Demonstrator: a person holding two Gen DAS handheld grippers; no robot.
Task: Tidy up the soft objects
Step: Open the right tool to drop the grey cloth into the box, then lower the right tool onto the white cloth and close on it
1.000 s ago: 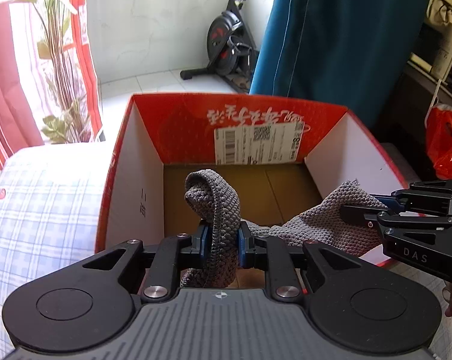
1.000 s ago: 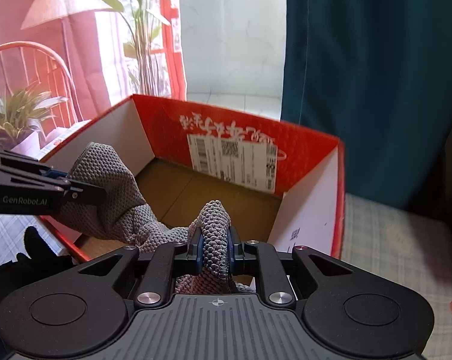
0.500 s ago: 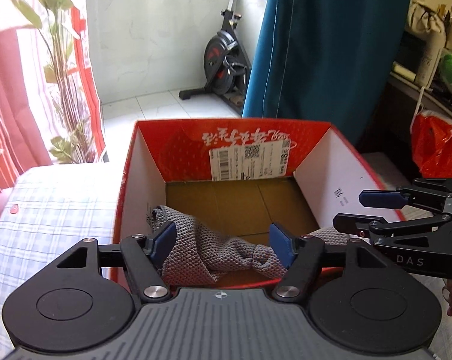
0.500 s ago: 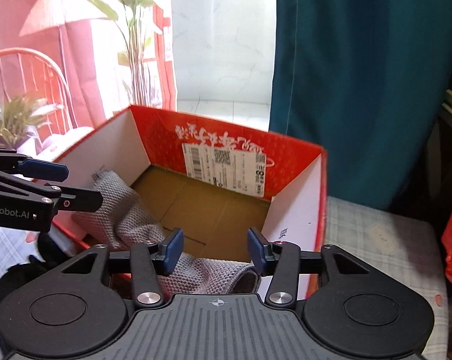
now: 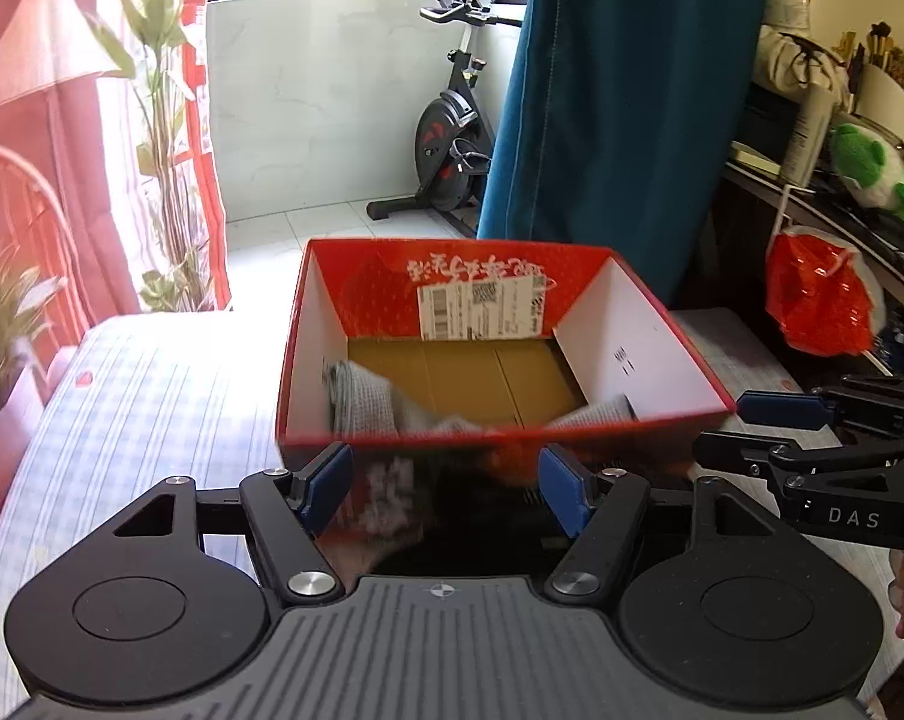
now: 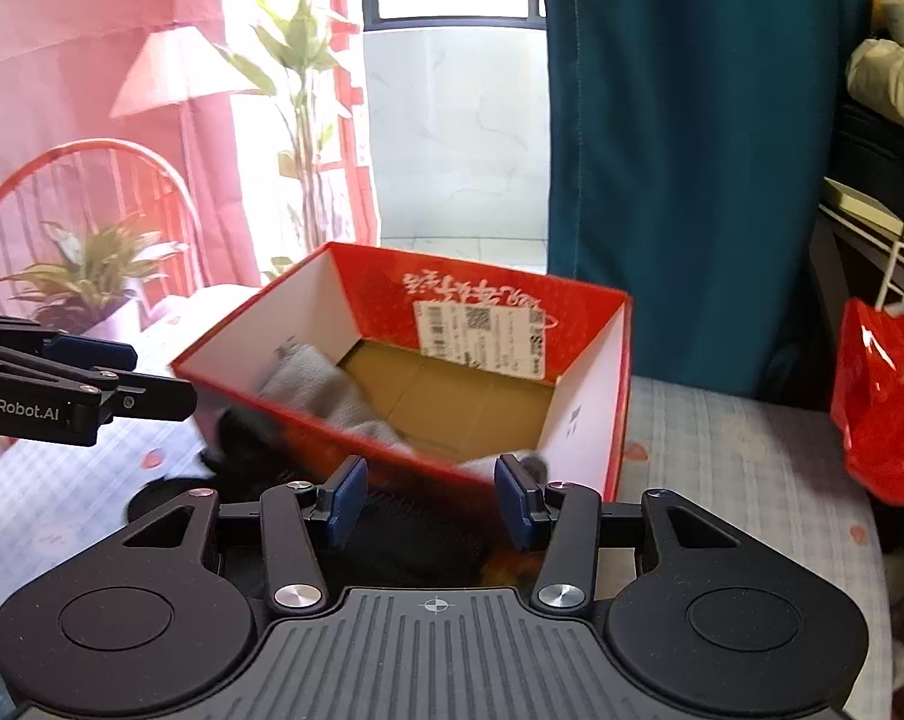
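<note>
With both the left gripper (image 5: 446, 489) and right gripper (image 6: 431, 501) released and empty, the grey cloth (image 5: 365, 405) in the box (image 5: 308, 354) is judged light, limp, best pinched at a raised fold.

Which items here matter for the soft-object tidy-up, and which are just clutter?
Job:
- grey cloth, lying in the box
- red box
- left hand-held gripper, open, empty
- right hand-held gripper, open, empty

Lying about:
- exercise bike
- blue curtain
- red bag
- green plush
- plants
</note>
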